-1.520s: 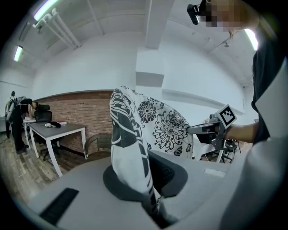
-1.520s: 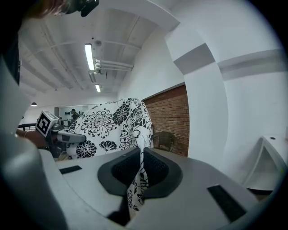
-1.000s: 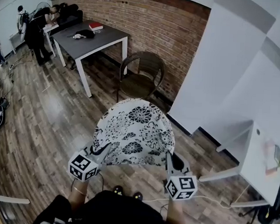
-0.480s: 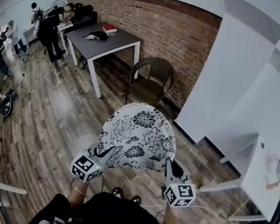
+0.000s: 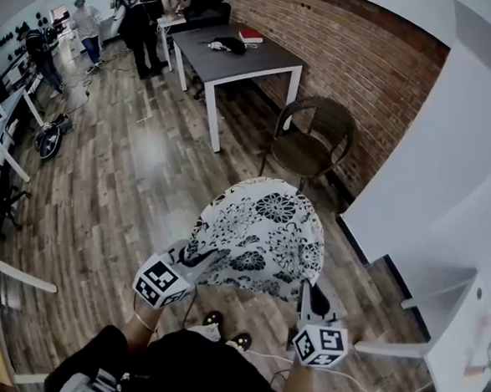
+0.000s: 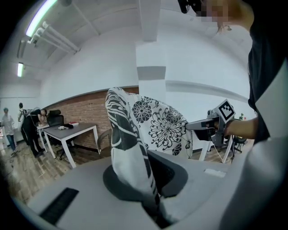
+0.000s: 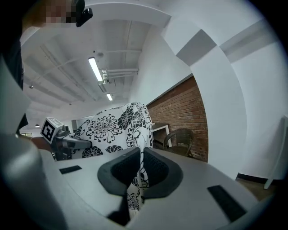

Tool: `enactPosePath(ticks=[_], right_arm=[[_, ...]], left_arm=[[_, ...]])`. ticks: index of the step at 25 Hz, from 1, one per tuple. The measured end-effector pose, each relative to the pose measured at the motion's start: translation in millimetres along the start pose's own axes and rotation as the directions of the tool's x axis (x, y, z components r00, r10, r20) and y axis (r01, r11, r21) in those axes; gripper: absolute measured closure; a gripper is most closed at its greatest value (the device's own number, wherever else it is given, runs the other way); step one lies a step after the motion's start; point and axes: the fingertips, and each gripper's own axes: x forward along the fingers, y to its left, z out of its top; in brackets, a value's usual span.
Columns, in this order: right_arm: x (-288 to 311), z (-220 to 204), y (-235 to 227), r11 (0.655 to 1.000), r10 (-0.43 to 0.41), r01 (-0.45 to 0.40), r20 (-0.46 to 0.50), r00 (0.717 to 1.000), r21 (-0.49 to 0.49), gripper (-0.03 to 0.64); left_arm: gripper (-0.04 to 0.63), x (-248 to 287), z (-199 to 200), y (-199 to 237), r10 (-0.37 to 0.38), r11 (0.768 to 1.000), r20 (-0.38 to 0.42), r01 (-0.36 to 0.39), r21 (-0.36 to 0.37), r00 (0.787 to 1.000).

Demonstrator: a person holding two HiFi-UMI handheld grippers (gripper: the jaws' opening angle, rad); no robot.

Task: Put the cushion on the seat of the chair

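A round cushion (image 5: pixel 260 234) in white cloth with black flowers hangs in the air between both grippers, in front of the person. My left gripper (image 5: pixel 201 262) is shut on the cushion's (image 6: pixel 135 148) near left edge. My right gripper (image 5: pixel 305 286) is shut on the cushion's (image 7: pixel 135 134) near right edge, its cloth pinched between the dark pads. The brown wicker chair (image 5: pixel 312 141) stands beyond the cushion, against the brick wall, its seat bare. It also shows small in the right gripper view, the chair (image 7: pixel 180 141) to the right of the cloth.
A grey table (image 5: pixel 234 56) with white legs stands left of the chair, with a red book and a dark thing on it. People stand by desks at the far left. A white pillar (image 5: pixel 432 162) and a white table (image 5: pixel 453 348) lie to the right. Wood floor all around.
The head view has swung left, so chair and table now sit further right and higher in the picture. The cushion stays held between both grippers, a little closer to the chair.
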Motion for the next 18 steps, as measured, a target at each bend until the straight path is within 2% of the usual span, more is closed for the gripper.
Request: enactPosePath(ticks=[7,11,18], right_arm=[[14,-13,-8,0.995,0.096,-0.095,-0.043,0.994,0.021,0.597],[16,-4,-19,0.994,0.106,-0.105,-0.054,0.993,0.032,0.597],[1,-2,-7,0.996,0.088,-0.086,-0.050,0.995,0.024,0.597]], left_arm=[[0.583,1,-12,-7,0.075,0.997,-0.053,-0.077,-0.025,0.996],[0.584,10,-5,-10,0.081,0.996,-0.067,-0.083,-0.038,0.995],[0.583,1,-4,-13,0.062,0.997,-0.062,-0.064,-0.031,0.996]])
